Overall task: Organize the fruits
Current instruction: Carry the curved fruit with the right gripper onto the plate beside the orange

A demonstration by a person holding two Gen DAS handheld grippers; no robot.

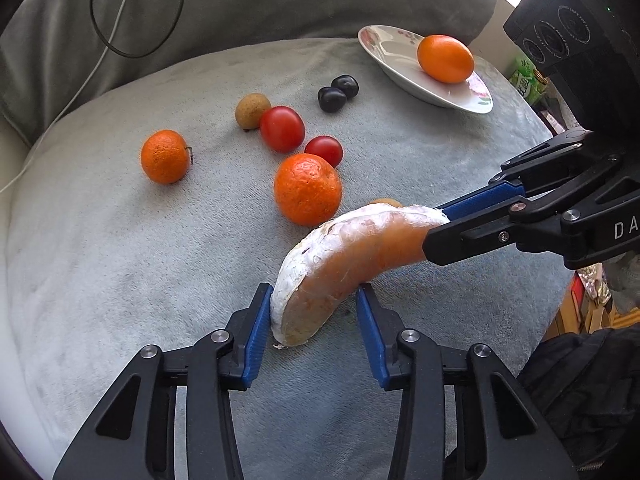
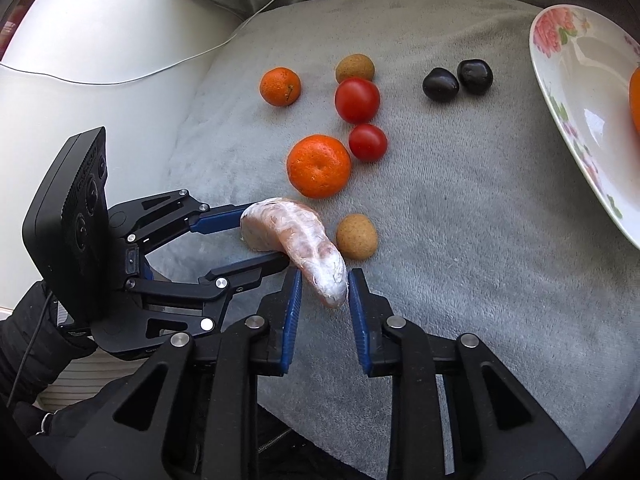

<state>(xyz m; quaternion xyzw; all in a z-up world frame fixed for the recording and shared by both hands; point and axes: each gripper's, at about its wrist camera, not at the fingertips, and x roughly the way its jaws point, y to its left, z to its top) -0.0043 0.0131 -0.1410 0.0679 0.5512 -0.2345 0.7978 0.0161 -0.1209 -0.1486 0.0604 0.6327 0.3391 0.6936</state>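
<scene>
Both grippers are pinching one curved pomelo segment (image 1: 352,264) lying on the grey cushion (image 1: 120,280): the left gripper (image 1: 314,308) is clamping its thick end, the right gripper (image 2: 322,290) its thin end. A big tangerine (image 1: 307,189) is sitting just beside it. Well apart, an orange (image 1: 445,59) is resting on the flowered plate (image 1: 384,46).

plate (image 2: 568,92) cut off, its orange (image 2: 635,100) mostly cropped
</scene>
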